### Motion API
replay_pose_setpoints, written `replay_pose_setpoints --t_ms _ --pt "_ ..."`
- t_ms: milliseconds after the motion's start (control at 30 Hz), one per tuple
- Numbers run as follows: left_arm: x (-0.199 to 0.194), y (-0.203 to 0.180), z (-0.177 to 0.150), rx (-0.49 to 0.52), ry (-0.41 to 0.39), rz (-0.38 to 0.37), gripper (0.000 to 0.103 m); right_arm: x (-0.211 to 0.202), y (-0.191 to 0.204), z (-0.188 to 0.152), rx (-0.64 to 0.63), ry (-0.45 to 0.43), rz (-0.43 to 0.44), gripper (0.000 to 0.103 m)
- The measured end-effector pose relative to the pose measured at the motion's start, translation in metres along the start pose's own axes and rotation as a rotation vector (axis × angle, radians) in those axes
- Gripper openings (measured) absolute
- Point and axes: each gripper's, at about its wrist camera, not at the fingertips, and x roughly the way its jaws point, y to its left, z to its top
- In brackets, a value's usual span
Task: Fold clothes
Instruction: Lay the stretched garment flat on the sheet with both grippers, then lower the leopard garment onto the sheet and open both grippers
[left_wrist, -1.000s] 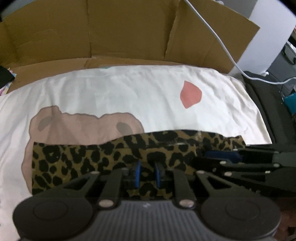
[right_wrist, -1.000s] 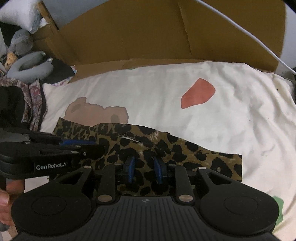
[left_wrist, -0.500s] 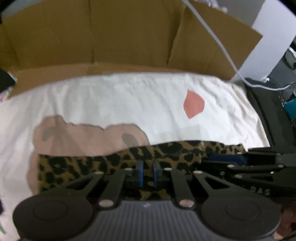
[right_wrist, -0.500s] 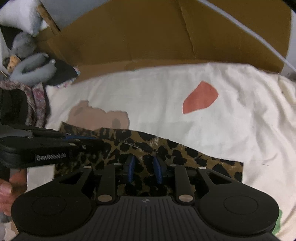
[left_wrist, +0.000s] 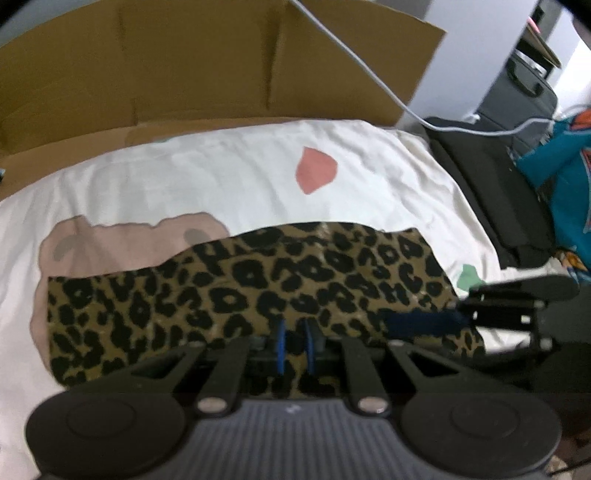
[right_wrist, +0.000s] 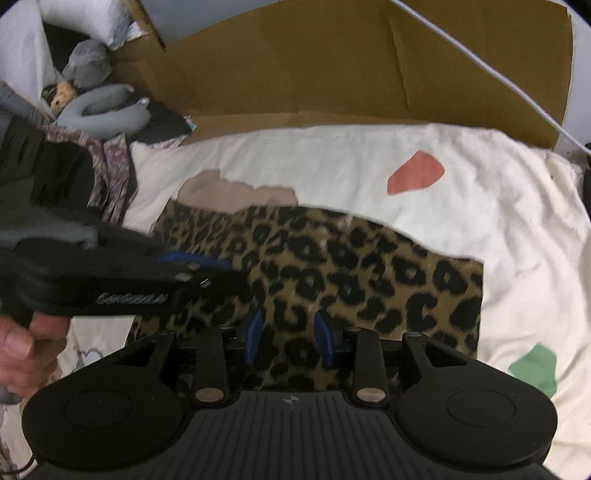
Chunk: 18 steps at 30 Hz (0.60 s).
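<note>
While spread flat on cream bedsheet (left_wrist: 229, 184), leopard-print garment (left_wrist: 258, 280) pinched at near edge by left gripper (left_wrist: 294, 341); right gripper (right_wrist: 289, 338) opening, fabric between pads (release both together, smooth crease).

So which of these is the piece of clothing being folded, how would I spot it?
Start from the cream sheet spread in front of the brown cardboard. On its near side, just ahead of both claws, lies a flat strip of cloth. It alone has black leopard spots on tan; the sheet's own patches are plain pink, red and green.
</note>
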Motion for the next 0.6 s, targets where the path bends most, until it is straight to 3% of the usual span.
replay_pose_setpoints --t_ms 100,167,367,600 --pt "0.013 -0.001 0.004 0.007 0.014 0.01 0.012 0.002 0.003 -0.013 -0.017 0.035 0.004 0.038" --pt "0.024 0.003 0.007 -0.01 0.044 0.027 0.003 0.003 0.003 -0.023 -0.027 0.064 -0.002 0.038" --pt "0.034 0.012 0.009 -0.041 0.069 0.015 0.003 -0.004 -0.009 -0.048 -0.041 0.118 -0.045 0.038" --pt "0.014 0.008 0.002 -0.033 0.067 0.024 0.005 -0.021 -0.025 -0.066 -0.037 0.137 -0.1 0.037"
